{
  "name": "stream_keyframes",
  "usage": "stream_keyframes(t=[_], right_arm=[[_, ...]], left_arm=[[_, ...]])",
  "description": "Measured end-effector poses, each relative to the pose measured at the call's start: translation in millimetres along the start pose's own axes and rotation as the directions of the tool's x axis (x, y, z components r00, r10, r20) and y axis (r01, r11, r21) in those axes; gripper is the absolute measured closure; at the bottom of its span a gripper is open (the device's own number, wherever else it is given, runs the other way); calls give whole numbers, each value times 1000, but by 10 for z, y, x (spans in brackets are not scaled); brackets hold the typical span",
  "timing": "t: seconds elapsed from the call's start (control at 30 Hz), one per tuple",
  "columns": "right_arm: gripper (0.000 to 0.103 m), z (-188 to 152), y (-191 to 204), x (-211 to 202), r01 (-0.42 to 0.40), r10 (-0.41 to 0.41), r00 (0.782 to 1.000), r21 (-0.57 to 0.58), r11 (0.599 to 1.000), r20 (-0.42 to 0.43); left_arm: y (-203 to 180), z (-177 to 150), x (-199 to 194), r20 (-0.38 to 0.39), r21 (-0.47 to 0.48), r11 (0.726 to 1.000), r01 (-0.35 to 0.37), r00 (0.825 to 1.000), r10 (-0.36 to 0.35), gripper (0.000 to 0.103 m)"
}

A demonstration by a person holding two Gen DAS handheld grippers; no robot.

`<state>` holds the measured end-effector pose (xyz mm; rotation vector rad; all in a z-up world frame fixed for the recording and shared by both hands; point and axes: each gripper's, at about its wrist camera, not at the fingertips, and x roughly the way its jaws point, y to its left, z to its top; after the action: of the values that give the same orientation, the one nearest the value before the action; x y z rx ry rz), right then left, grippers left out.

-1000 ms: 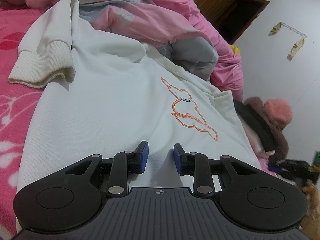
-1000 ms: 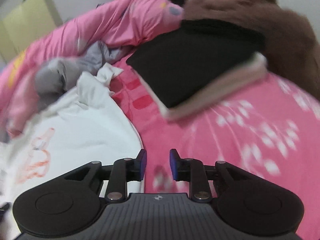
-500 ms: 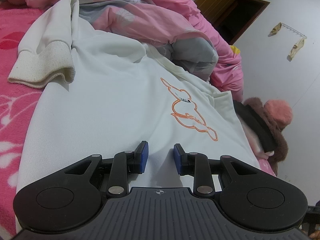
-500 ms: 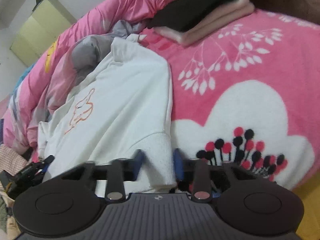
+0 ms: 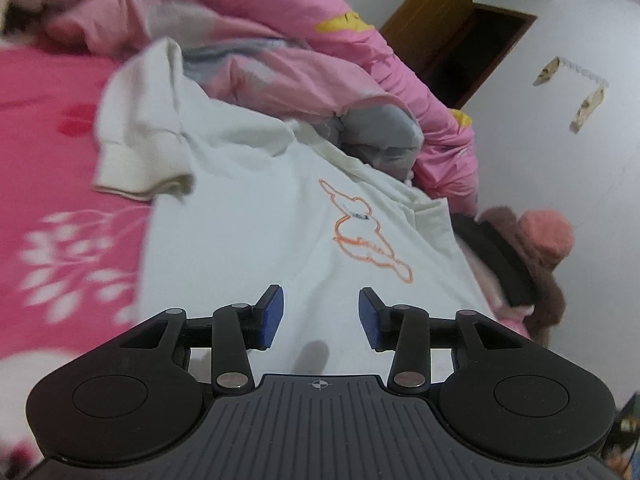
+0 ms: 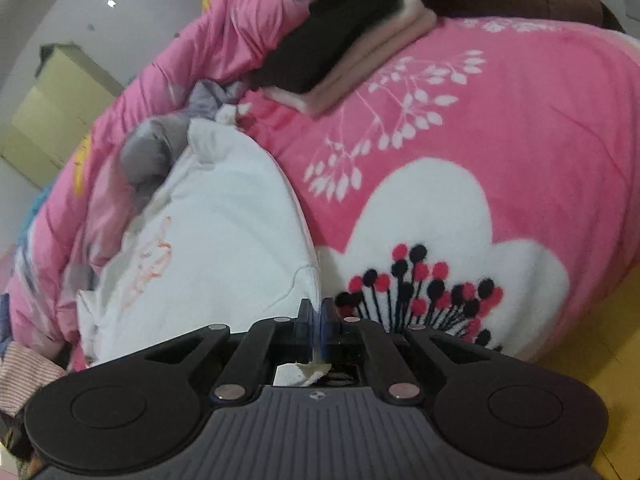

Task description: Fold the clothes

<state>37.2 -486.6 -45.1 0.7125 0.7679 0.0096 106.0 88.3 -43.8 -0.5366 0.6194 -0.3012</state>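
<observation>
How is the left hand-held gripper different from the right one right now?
The left hand-held gripper has its jaws apart, having just been opening, with nothing between them above the white sweatshirt. The right hand-held gripper is shut on the sweatshirt's edge, with cloth bunched behind its pads. Both have blue pads and point down at the same sweatshirt.

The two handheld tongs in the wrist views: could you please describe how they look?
The left tongs and right tongs match: black linkage arms with silver pivot pins, blue ribbed pads, round black side discs, and a grey ribbed base bearing a small crosshair mark. No cables or sleeves show.
</observation>
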Motion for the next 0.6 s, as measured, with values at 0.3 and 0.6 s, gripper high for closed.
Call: stream_keyframes(t=[0.3,0.6], right_arm=[[95,-97,-362,-1,-50,47,999,123,991,25],[79,-114,-243,-492,19,-26,990,56,998,141]], left_arm=[[127,-230,-971,48,-12,981,-196,979,196,61],[95,-540,-1110,-27,5,984,-177,984,177,61]])
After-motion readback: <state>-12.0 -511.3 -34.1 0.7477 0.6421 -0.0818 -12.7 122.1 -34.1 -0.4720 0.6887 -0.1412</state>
